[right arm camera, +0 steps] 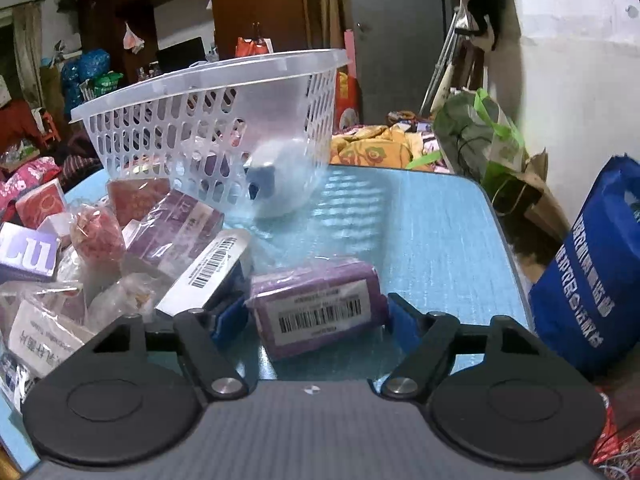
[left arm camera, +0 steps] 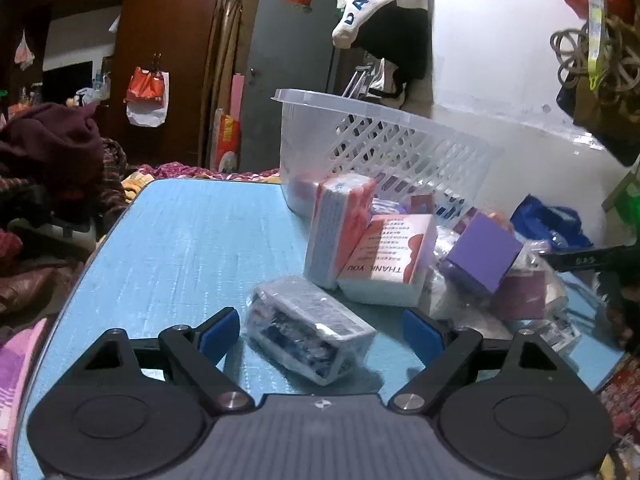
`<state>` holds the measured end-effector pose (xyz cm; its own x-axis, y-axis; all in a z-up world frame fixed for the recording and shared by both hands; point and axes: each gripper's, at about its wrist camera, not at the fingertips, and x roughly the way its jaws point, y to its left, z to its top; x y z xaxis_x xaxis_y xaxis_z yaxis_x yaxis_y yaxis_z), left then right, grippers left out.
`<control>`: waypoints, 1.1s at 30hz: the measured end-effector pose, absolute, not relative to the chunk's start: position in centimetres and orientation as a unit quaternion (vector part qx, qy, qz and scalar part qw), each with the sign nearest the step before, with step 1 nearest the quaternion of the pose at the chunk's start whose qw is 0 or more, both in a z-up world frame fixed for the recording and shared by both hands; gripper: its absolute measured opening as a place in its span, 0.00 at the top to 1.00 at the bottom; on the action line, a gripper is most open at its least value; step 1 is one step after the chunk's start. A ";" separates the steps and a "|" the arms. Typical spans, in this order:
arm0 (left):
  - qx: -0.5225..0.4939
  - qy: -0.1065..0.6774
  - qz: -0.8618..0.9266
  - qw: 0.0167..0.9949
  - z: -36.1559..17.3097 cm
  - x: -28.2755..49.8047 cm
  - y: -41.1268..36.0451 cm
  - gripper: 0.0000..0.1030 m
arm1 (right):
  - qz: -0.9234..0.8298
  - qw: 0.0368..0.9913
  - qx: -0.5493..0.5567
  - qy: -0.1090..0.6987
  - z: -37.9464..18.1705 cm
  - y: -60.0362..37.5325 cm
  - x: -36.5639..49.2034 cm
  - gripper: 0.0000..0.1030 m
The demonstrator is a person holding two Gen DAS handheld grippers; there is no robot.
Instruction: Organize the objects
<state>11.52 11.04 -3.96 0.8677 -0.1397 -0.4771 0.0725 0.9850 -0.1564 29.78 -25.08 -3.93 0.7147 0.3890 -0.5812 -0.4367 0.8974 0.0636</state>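
Observation:
On the blue table (left arm camera: pixel 180 248) lies a pile of small packaged boxes next to a clear plastic basket (left arm camera: pixel 384 136). My left gripper (left arm camera: pixel 320 334) is open, its blue pads on either side of a plastic-wrapped blue-and-white box (left arm camera: pixel 308 334) without touching it. My right gripper (right arm camera: pixel 310 316) is open around a purple wrapped box with a barcode label (right arm camera: pixel 320 312); its pads look very close to the box's ends. The basket (right arm camera: pixel 216 120) shows tilted in the right wrist view, with a white and blue item (right arm camera: pixel 268 184) inside.
The pile holds a red-and-white "THANK YOU" box (left arm camera: pixel 384 264), a purple cube (left arm camera: pixel 484 252), a white barcode box (right arm camera: pixel 212 268) and a bagged red item (right arm camera: pixel 96 236). A blue shopping bag (right arm camera: pixel 592 280) stands past the table's right edge. Clothes lie on the left.

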 end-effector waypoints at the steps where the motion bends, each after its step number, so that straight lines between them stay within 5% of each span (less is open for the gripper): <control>1: -0.062 0.252 -0.050 0.964 -4.1 11.6 10.9 0.12 | 0.222 0.926 -0.042 0.302 -3.9 -25.0 29.6 0.26; 3: -0.060 0.248 -0.038 0.966 -4.1 11.7 10.7 0.13 | 0.218 0.930 -0.044 0.293 -3.8 -24.9 29.3 0.26; 9: -0.067 0.210 -0.037 0.975 -4.8 10.8 10.4 0.43 | 0.218 0.942 -0.025 0.255 -3.4 -25.8 28.2 0.26; 25: -0.109 0.130 -0.059 0.984 -3.2 8.2 11.4 0.46 | 0.210 0.959 0.024 0.190 -2.2 -27.3 26.7 0.26; 33: -0.125 0.100 -0.108 0.981 7.1 15.8 10.1 0.46 | 0.259 0.962 -0.027 0.086 9.1 -21.0 27.6 0.26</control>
